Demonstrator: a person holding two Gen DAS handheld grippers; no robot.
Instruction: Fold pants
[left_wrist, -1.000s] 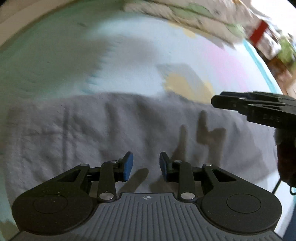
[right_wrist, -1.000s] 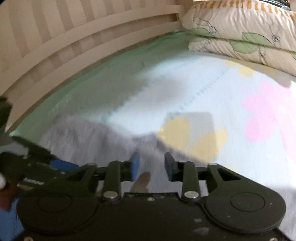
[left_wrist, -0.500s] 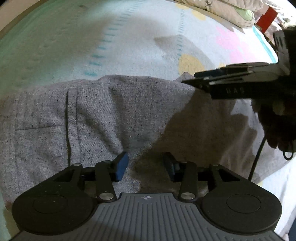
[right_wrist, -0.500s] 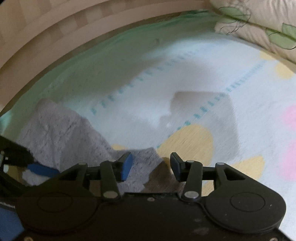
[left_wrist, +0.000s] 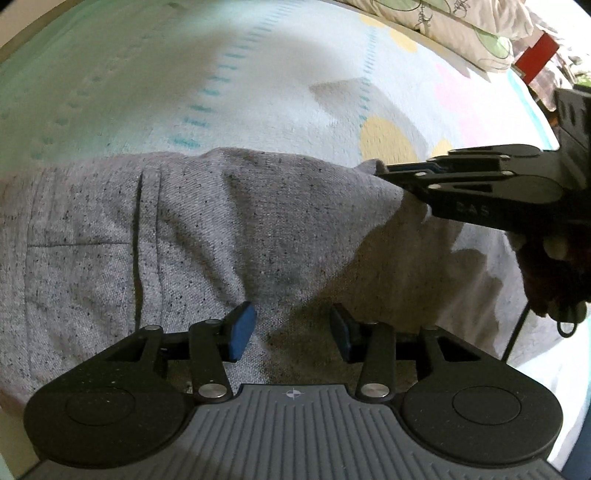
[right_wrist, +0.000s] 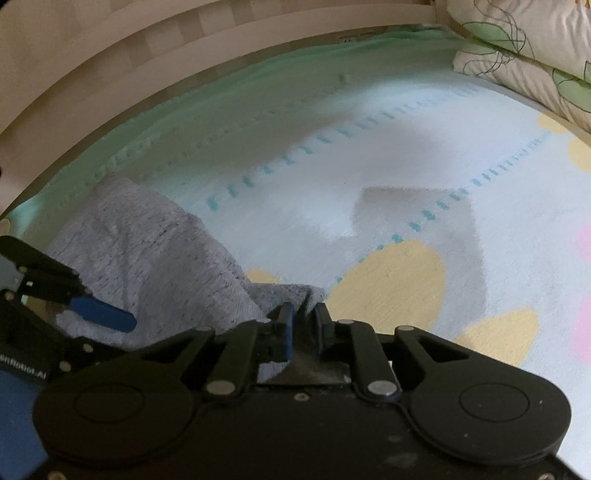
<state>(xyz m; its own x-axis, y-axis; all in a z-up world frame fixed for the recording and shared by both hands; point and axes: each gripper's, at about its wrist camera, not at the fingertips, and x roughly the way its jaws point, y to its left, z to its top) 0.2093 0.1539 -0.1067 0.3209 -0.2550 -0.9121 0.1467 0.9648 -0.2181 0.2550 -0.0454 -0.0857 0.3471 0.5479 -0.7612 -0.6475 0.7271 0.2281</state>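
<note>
Grey speckled pants (left_wrist: 207, 236) are seen spread across a pastel bedspread (left_wrist: 258, 92) printed with yellow and pink flowers. At the far left of the left wrist view, a pocket seam and a vertical stitched line can be made out on the cloth, which lies mostly flat there. Toward the middle, the fabric is raised into a soft ridge and slopes up to the right.

Low in the centre of that view, the left gripper (left_wrist: 291, 330) is held just above the pants, with its blue-padded fingers (left_wrist: 242, 330) set well apart and nothing between them; one pad appears to brush the cloth, though contact cannot be confirmed. To the right, the right gripper (left_wrist: 384, 171) is seen reaching in sideways, level with the bed, and a corner of the pants is pinched in its tips and lifted slightly off the bedspread.

In the right wrist view, the right gripper (right_wrist: 303, 325) is shown with its fingers drawn close together on a bunched edge of grey fabric. At the upper right edge, pillows (right_wrist: 528, 55) are stacked.

The fold is judged to be at an early stage: one corner has been secured, a second hold is yet to be taken, and no completed fold is visible.
</note>
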